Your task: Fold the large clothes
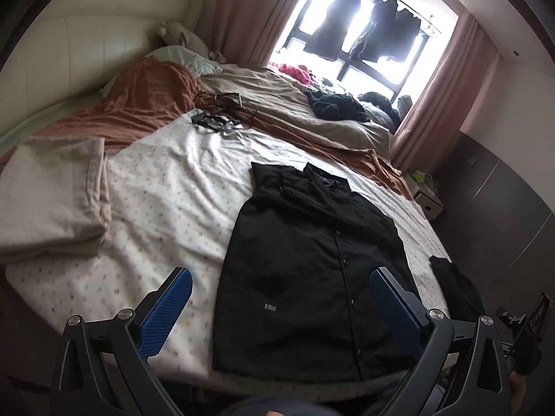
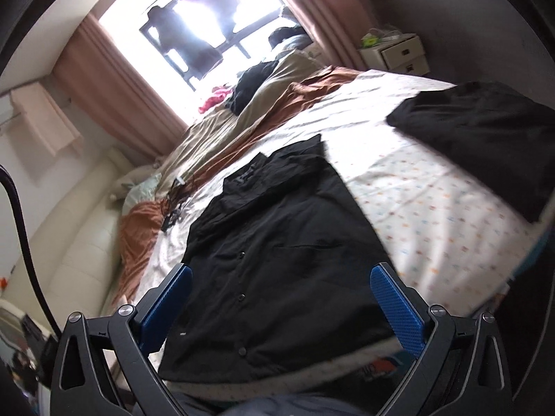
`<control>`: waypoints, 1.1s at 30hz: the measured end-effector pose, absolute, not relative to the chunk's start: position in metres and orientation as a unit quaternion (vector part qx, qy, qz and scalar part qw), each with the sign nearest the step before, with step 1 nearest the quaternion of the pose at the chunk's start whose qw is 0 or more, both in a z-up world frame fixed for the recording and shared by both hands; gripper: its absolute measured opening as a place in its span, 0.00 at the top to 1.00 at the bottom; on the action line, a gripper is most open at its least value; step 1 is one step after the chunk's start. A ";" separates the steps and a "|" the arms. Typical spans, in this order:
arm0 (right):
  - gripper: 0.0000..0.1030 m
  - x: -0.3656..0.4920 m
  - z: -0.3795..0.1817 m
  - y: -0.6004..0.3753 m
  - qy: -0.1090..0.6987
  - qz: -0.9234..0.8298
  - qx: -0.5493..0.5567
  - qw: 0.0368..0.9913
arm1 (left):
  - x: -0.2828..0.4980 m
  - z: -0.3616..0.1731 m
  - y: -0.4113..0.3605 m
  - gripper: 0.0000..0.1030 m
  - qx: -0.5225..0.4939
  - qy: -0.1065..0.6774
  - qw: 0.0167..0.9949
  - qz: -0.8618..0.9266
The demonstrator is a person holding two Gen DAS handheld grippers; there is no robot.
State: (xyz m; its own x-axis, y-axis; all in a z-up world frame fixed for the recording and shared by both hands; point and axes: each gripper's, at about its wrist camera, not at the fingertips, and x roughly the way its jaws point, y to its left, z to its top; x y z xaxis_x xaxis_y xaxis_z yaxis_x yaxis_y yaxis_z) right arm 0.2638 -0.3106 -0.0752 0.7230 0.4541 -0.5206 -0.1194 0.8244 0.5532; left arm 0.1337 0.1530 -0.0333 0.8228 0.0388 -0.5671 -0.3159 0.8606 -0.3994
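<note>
A black button-up shirt [image 1: 308, 270] lies flat on the patterned white bed sheet [image 1: 166, 215], collar away from me, sleeves folded in so it forms a long rectangle. It also shows in the right wrist view [image 2: 277, 260]. My left gripper [image 1: 281, 298] is open and empty, held above the shirt's lower hem near the bed's front edge. My right gripper [image 2: 281, 298] is open and empty too, above the hem of the same shirt. Its blue pads [image 2: 395, 308] touch nothing.
A folded black garment [image 2: 485, 138] lies on the sheet to the right, also in the left wrist view [image 1: 451, 277]. A beige folded cloth [image 1: 52, 194] lies at left. Brown and beige blankets [image 1: 149, 104], cables [image 1: 218, 118], dark clothes [image 1: 333, 104] and a nightstand [image 2: 399, 52] are beyond.
</note>
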 end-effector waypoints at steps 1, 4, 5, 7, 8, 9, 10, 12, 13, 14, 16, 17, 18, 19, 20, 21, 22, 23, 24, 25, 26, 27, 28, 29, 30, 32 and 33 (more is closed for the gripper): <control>0.00 0.258 -0.075 -0.316 0.333 0.159 0.249 0.895 | 0.128 -0.035 0.151 0.00 -0.245 0.281 0.923 0.094; 0.00 0.237 -0.076 -0.333 0.323 0.156 0.249 0.900 | 0.108 -0.042 0.147 0.01 -0.241 0.278 0.925 0.096; 0.00 0.231 -0.077 -0.338 0.319 0.155 0.250 0.901 | 0.101 -0.046 0.145 0.01 -0.241 0.278 0.925 0.096; 0.00 0.220 -0.080 -0.345 0.320 0.147 0.247 0.903 | 0.091 -0.054 0.145 0.06 -0.246 0.281 0.923 0.093; 0.00 0.217 -0.081 -0.346 0.320 0.147 0.245 0.903 | 0.086 -0.060 0.146 0.09 -0.253 0.283 0.921 0.090; 0.01 0.213 -0.082 -0.348 0.319 0.149 0.242 0.904 | 0.081 -0.063 0.147 0.15 -0.258 0.283 0.919 0.091; 0.01 0.209 -0.083 -0.349 0.317 0.153 0.240 0.905 | 0.076 -0.067 0.149 0.17 -0.265 0.282 0.917 0.095; 0.01 0.204 -0.087 -0.353 0.319 0.154 0.240 0.904 | 0.067 -0.075 0.152 0.18 -0.275 0.283 0.914 0.094; 0.02 0.203 -0.090 -0.355 0.324 0.155 0.238 0.903 | 0.064 -0.078 0.153 0.21 -0.279 0.285 0.912 0.094; 0.03 0.204 -0.093 -0.357 0.329 0.156 0.236 0.901 | 0.060 -0.082 0.155 0.23 -0.283 0.287 0.910 0.096; 0.08 0.204 -0.101 -0.365 0.336 0.157 0.238 0.898 | 0.056 -0.089 0.157 0.27 -0.289 0.289 0.907 0.098; 0.11 0.203 -0.105 -0.368 0.338 0.156 0.241 0.896 | 0.055 -0.093 0.159 0.27 -0.294 0.290 0.906 0.098; 0.14 0.204 -0.111 -0.373 0.342 0.155 0.248 0.893 | 0.054 -0.098 0.161 0.28 -0.300 0.292 0.903 0.097; 0.15 0.204 -0.117 -0.377 0.346 0.155 0.254 0.890 | 0.054 -0.102 0.162 0.29 -0.305 0.294 0.900 0.096; 0.15 0.205 -0.123 -0.380 0.349 0.157 0.261 0.887 | 0.055 -0.108 0.163 0.31 -0.313 0.300 0.896 0.094; 0.15 0.207 -0.130 -0.383 0.351 0.160 0.266 0.883 | 0.057 -0.113 0.165 0.34 -0.320 0.305 0.892 0.092; 0.16 0.210 -0.137 -0.385 0.357 0.162 0.272 0.879 | 0.059 -0.117 0.166 0.38 -0.325 0.308 0.890 0.091; 0.18 0.214 -0.144 -0.386 0.366 0.162 0.276 0.874 | 0.062 -0.121 0.168 0.40 -0.328 0.313 0.886 0.091; 0.19 0.219 -0.151 -0.387 0.376 0.160 0.280 0.869 | 0.067 -0.125 0.169 0.41 -0.329 0.320 0.884 0.091; 0.19 0.223 -0.158 -0.387 0.380 0.162 0.280 0.867 | 0.070 -0.129 0.171 0.42 -0.330 0.324 0.882 0.089; 0.20 0.226 -0.162 -0.386 0.381 0.163 0.280 0.866 | 0.074 -0.133 0.173 0.42 -0.334 0.325 0.880 0.089; 0.20 0.232 -0.170 -0.386 0.384 0.164 0.284 0.863 | 0.076 -0.137 0.175 0.43 -0.338 0.326 0.878 0.088; 0.20 0.237 -0.178 -0.385 0.387 0.165 0.289 0.860 | 0.080 -0.142 0.177 0.43 -0.343 0.329 0.876 0.087; 0.21 0.241 -0.184 -0.384 0.389 0.168 0.295 0.857 | 0.084 -0.148 0.178 0.43 -0.346 0.333 0.873 0.085; 0.24 0.245 -0.189 -0.383 0.392 0.170 0.298 0.853 | 0.087 -0.153 0.179 0.46 -0.348 0.338 0.871 0.084; 0.29 0.256 -0.203 -0.378 0.400 0.179 0.304 0.846 | 0.094 -0.166 0.183 0.51 -0.359 0.347 0.863 0.079; 0.30 0.261 -0.209 -0.376 0.402 0.183 0.306 0.843 | 0.097 -0.173 0.185 0.52 -0.367 0.349 0.859 0.077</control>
